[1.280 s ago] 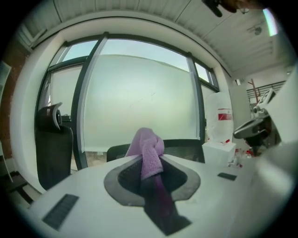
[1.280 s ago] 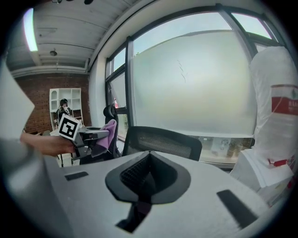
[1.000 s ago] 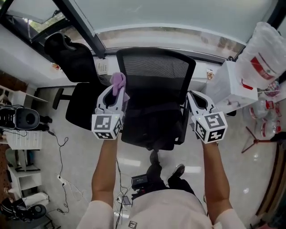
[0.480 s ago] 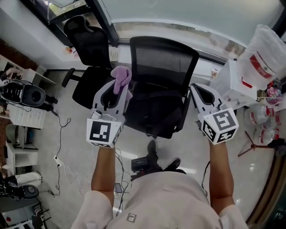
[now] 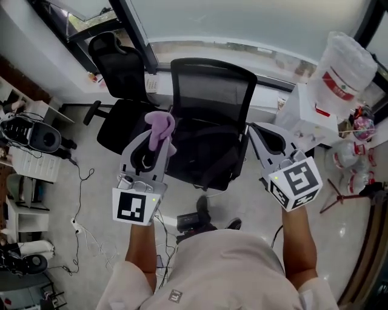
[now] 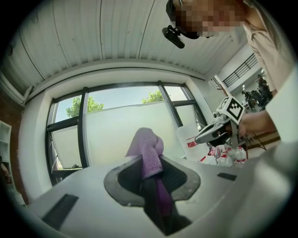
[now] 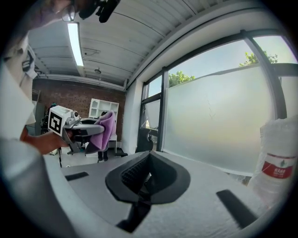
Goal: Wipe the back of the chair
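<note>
Change: both grippers had dropped lower in the head view, drawn back from the chair.
Left gripper: clamped on a purple cloth, which stood up beside the chair's left side.
Right gripper: jaws together, apparently empty, at the chair's right side.
Chair back: black mesh, under the window; the cloth seemed clear of it.

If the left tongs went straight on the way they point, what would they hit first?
Probably the frosted window: beyond the purple cloth in the left tongs, their own view shows only that glass. Depth is unclear.
</note>
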Demonstrator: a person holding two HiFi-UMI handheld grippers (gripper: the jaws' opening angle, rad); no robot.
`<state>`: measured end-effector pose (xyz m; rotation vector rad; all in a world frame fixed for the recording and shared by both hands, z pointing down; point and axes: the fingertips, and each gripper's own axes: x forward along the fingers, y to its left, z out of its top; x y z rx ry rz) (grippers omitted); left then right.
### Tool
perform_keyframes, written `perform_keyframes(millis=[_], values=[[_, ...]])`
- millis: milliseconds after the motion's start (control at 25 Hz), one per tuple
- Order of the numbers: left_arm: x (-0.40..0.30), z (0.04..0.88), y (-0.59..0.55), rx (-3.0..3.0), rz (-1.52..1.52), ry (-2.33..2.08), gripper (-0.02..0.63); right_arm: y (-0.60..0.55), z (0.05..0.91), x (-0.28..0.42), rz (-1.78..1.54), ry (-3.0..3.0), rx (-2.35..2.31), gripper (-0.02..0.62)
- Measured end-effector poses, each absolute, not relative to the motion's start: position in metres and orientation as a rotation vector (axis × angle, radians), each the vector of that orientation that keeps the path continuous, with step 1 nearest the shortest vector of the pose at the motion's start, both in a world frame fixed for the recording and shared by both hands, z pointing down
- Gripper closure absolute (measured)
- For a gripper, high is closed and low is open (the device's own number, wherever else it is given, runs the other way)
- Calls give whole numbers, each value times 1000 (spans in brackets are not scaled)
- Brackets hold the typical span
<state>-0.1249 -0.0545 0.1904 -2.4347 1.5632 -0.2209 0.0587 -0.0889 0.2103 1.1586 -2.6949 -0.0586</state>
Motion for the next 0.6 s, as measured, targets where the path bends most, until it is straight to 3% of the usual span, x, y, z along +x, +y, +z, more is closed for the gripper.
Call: perform_keyframes(millis=[600], values=[[-98,178,-3,-2443,-191,1528,523,-38,188,84,-120,-2698,1193,604]])
